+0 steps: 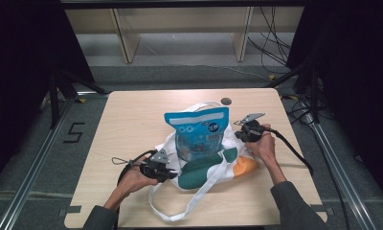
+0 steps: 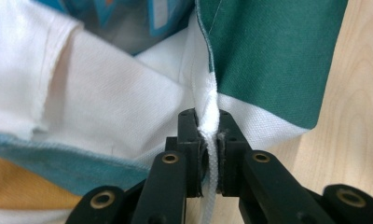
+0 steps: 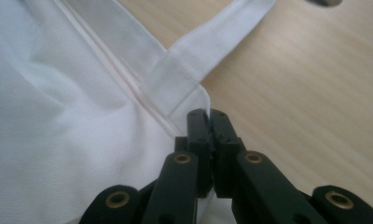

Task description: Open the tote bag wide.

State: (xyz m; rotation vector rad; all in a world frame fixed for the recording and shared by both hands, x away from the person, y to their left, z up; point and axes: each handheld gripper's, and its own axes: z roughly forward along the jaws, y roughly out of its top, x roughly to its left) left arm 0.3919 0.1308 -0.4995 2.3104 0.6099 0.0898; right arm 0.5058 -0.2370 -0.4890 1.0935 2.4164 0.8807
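High view, item one: a light wooden counter (image 1: pixel 132 120) carried a white cloth tote bag (image 1: pixel 213 170) with green, teal and orange patches, lying roughly at the centre. A blue snack packet (image 1: pixel 199 132) stood upright in the bag's open mouth, its top edge above the cloth. One white strap (image 1: pixel 168 208) of the bag looped toward the counter's near edge; another arched behind the packet. A small dark round spot (image 1: pixel 226 101) sat near the counter's far edge.

Item two: left gripper (image 1: pixel 168 173), held in the person's left hand (image 1: pixel 132 179), was at the bag's left side, touching the cloth. Left gripper view: left gripper (image 2: pixel 208 140) was clamped on a bunched white fold of the tote bag (image 2: pixel 128 98), right beside the edge of the green patch (image 2: pixel 273 56); the packet's blue print showed at the top of that view.

Item three: right gripper (image 1: pixel 242 135), held in the right hand (image 1: pixel 265 146), was at the bag's right side, just beside the packet. Right gripper view: right gripper (image 3: pixel 208 128) was pinched tight on the white corner of the tote bag (image 3: pixel 58 116), close to where a strap (image 3: pixel 208 51) was stitched on; bare counter (image 3: pixel 306 102) lay to the right.
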